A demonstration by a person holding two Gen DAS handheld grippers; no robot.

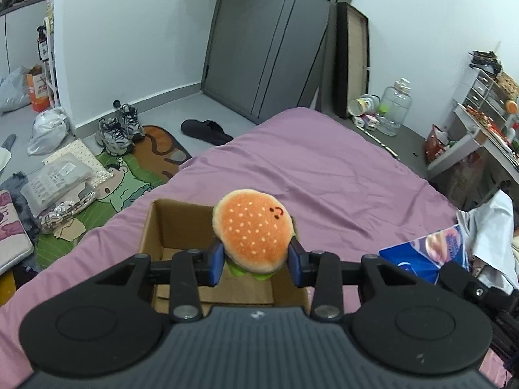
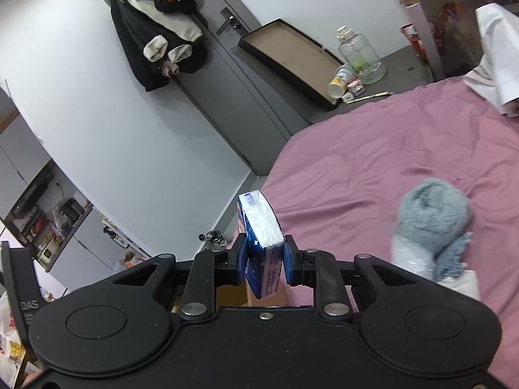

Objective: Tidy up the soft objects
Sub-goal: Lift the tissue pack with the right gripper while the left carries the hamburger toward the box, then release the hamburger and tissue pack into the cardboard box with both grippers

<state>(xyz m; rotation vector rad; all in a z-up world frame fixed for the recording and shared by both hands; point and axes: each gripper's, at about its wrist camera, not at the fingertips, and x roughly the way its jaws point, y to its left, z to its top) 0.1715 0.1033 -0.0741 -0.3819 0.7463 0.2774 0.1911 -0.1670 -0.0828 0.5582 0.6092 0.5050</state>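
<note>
My left gripper (image 1: 256, 261) is shut on a plush hamburger toy (image 1: 253, 230) and holds it over an open cardboard box (image 1: 155, 227) that stands on the purple bed. My right gripper (image 2: 263, 261) is shut on a blue tissue pack (image 2: 261, 236), held upright above the bed; the same pack shows at the right of the left wrist view (image 1: 425, 256). A rolled grey-blue sock bundle (image 2: 431, 227) lies on the bed to the right of the right gripper. A bit of the cardboard box (image 2: 233, 295) shows under the right gripper.
The purple bed sheet (image 1: 324, 168) spreads ahead. White cloth (image 2: 496, 48) lies at the bed's far right edge. On the floor are sneakers (image 1: 118, 129), a cartoon mat (image 1: 129, 178), bags and a glass jar (image 1: 394, 107). A grey door (image 1: 259, 39) stands behind.
</note>
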